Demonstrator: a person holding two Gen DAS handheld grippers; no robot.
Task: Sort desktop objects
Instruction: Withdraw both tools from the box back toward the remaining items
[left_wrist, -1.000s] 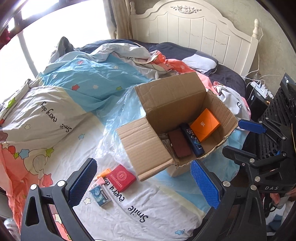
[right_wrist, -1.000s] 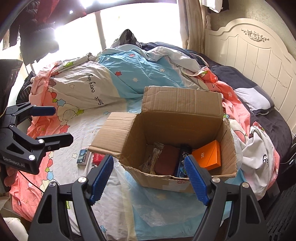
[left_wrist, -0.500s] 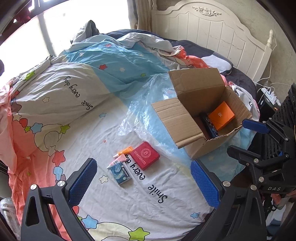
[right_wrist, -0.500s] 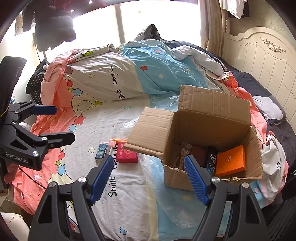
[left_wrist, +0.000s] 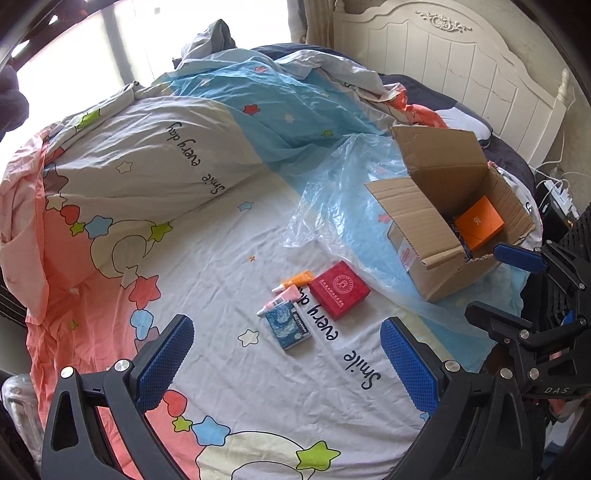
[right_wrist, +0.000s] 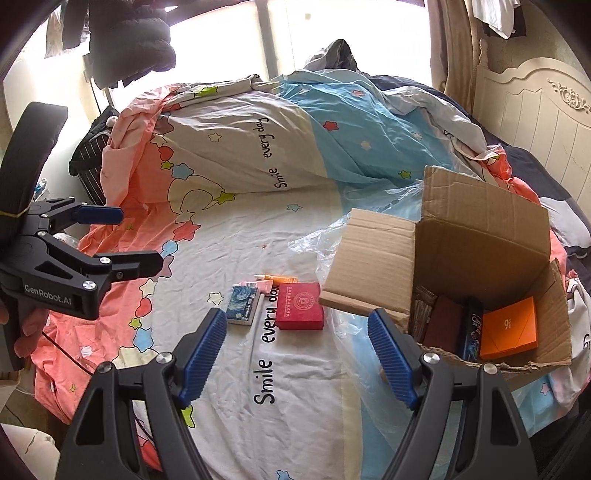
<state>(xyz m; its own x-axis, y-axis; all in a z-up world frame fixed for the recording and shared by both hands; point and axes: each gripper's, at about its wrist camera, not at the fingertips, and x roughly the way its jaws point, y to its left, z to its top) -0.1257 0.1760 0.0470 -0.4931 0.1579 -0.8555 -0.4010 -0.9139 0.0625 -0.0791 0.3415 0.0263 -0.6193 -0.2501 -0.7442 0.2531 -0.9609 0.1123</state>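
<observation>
Nearest, both tools held over the bedsheet with jaws spread wide and nothing between the blue pads. Left gripper tilted down at the sheet, its left pad and right pad framing bare printed cloth. Right gripper likewise spread and empty, seen also at the right edge of the left wrist view as black fingers with blue tips.

Just ahead of the left gripper's opening, slightly right of its middle: a blue box with a swirling night-sky print, lying flat. Touching or almost touching its far end, a pink tube and beside that an orange tube, both lying on the sheet. Immediately right of the tubes, a flat red box with a round emblem, close beside the blue box. Same cluster sits ahead of the right gripper, toward its left pad.

Farther off and right of the left gripper, a clear plastic sheet spread on the bed, with an open cardboard box standing on it, flaps up. From the right gripper, box just beyond and right of the right pad. Inside: an orange box, a dark bottle, a brown flat item.

Beyond everything, a rumpled duvet, a white headboard and a bright window.
</observation>
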